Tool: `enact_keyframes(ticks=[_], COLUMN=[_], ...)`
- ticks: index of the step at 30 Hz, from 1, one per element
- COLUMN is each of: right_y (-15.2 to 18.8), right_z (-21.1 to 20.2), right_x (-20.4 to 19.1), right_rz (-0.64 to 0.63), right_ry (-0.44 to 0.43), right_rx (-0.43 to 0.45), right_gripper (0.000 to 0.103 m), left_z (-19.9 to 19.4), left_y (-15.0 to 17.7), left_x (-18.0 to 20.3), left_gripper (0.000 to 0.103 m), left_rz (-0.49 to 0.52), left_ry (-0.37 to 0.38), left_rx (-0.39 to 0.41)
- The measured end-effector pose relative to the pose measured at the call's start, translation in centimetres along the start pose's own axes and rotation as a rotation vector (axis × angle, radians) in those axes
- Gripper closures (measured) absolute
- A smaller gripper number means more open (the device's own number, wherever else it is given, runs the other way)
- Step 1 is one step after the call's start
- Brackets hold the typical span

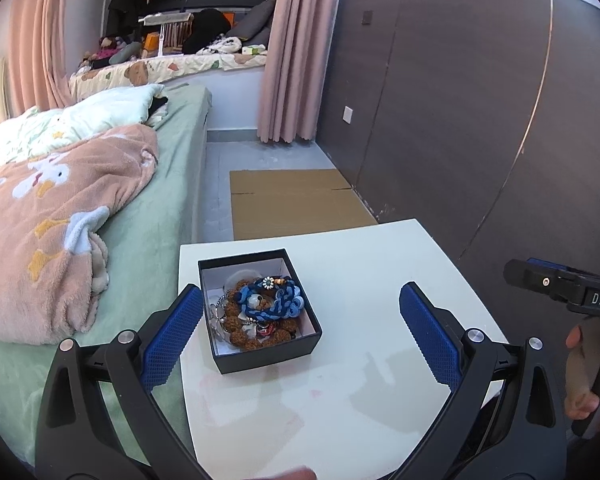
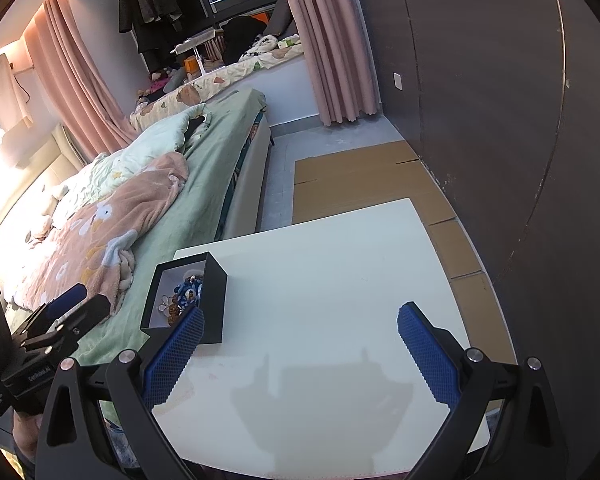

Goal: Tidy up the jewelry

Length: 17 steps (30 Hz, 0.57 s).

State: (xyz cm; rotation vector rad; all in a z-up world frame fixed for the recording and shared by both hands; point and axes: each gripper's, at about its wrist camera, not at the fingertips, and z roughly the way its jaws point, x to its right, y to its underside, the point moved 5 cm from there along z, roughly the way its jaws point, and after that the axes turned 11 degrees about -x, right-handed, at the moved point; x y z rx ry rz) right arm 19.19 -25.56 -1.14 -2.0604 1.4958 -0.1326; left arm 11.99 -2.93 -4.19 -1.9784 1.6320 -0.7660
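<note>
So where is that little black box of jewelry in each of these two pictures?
Left wrist view: the black box sits low and centre-left on the white table, between the open left gripper's fingers, nearer the left one.
Right wrist view: the black box is at lower left, at the table's left edge, beside the open right gripper's left finger.
Shared landmark: the flattened cardboard on the floor beyond the table.

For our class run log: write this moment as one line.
left tongs: open, empty | right tongs: open, empty | black box: on white table, full of jewelry
</note>
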Motion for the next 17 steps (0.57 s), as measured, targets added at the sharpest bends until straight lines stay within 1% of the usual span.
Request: enact_keyframes(ticks=[4, 12, 17], right_y=[0.02, -0.04, 0.07], right_z=[0.04, 0.20, 0.79], right_x=[-0.02, 0.07, 0.13], right_rz=[-0.001, 0.000, 0.005], right_ry=[0.003, 0.008, 0.012], right_rx=[-0.002, -0.008, -0.023], right_gripper=[0.008, 0.008, 0.008], left_z=[-0.38, 0.21, 0.40], left_y=[-0.05, -0.13, -0.24], left_x=[-0.10, -0.03, 0.15], left_gripper=[0.005, 0.005, 0.005], left_rz=[-0.005, 0.000, 0.002], left_ry=[-0.003, 0.007, -0.004], left_rx=[0.014, -0.012, -0.014])
